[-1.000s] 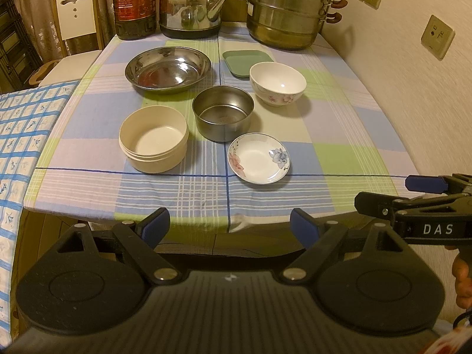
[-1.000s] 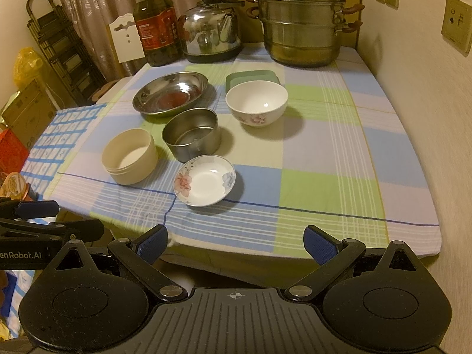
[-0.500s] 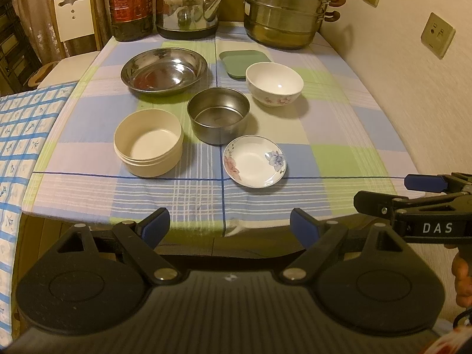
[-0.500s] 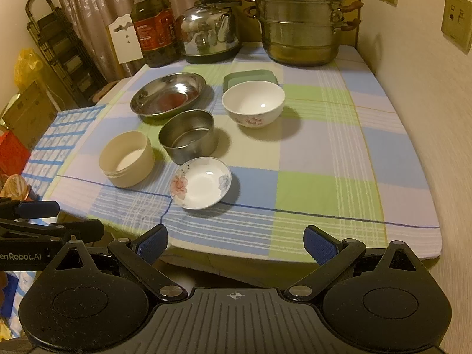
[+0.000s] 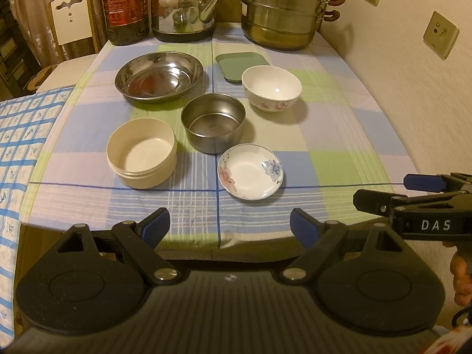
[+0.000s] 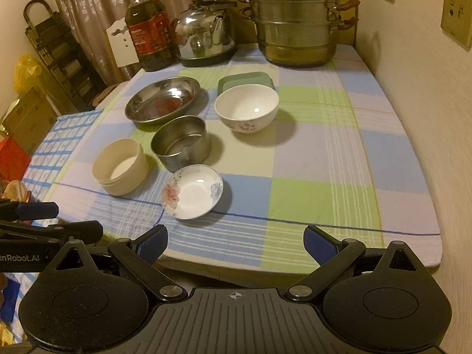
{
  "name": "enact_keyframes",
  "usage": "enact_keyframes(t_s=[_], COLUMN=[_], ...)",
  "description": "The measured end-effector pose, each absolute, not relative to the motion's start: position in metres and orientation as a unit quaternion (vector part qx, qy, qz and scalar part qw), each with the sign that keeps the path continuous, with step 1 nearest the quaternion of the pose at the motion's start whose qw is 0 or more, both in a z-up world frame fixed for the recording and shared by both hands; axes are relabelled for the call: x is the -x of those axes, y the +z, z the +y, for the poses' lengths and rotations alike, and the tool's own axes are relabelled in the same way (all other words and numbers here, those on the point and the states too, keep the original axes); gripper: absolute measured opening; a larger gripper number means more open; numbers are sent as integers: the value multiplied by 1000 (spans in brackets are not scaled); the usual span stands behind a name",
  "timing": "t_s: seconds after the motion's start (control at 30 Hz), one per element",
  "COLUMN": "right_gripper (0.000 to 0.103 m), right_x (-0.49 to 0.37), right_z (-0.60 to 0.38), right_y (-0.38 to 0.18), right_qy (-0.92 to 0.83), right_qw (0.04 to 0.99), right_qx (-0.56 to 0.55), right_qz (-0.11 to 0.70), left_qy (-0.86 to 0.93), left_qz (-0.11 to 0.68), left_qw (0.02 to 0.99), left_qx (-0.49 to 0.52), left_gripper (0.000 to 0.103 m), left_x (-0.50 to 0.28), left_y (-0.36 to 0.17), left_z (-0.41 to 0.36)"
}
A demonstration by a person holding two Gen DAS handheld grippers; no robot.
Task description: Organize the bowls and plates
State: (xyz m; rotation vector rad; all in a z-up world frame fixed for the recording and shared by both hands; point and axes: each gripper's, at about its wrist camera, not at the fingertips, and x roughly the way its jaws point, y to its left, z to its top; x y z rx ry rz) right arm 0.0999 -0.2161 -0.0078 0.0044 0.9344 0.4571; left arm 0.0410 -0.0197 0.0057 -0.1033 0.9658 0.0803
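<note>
Comparing with the shots from 1 second back, both grippers have drifted a bit closer to the table edge, so the dishes sit larger and lower in each view, but nothing on the checked tablecloth (image 5: 339, 135) has actually been touched or shifted. The left gripper (image 5: 228, 226) hangs just off the near edge with its blue pads spread wide and nothing between them, same as before, and the right gripper (image 6: 236, 243) is likewise released and holding nothing. All 6 pieces are still laid out on the left half of the cloth: the small flowered saucer (image 5: 250, 171) nearest the edge, the cream round tub (image 5: 142, 153) to its left, the steel straight-sided bowl (image 5: 213, 122) just behind them and almost touching the saucer, the white flowered bowl (image 5: 271, 88) further back on the right, the shallow steel plate (image 5: 159, 75) back left, and the green flat tray (image 5: 240, 64) partly tucked behind the white bowl. Along the far end stand the oil bottle (image 5: 125, 6), the kettle (image 5: 184, 8) and the stacked steamer pot (image 5: 283, 11), all well apart from the grippers.
</note>
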Motion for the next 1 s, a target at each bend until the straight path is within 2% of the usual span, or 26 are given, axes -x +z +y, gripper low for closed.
enact_keyframes(t_s=[0.6, 0.77, 0.87, 1.0], right_gripper=[99, 99, 99, 99], right_x=[-193, -228, -248, -274], right_z=[-237, -233, -228, -221], right_y=[-4, -8, -12, -17], right_qy=[149, 136, 132, 125], right_qw=[890, 894, 894, 896], right_qx=[-47, -51, -56, -63], right_qz=[427, 425, 424, 422], left_qy=[-17, -36, -29, -8], left_qz=[479, 479, 473, 455], left_qw=[876, 876, 879, 889], left_qx=[55, 46, 45, 41], left_gripper=[87, 82, 73, 72], left_x=[-148, -186, -208, -235], left_y=[5, 3, -1, -6], left_z=[14, 27, 37, 51])
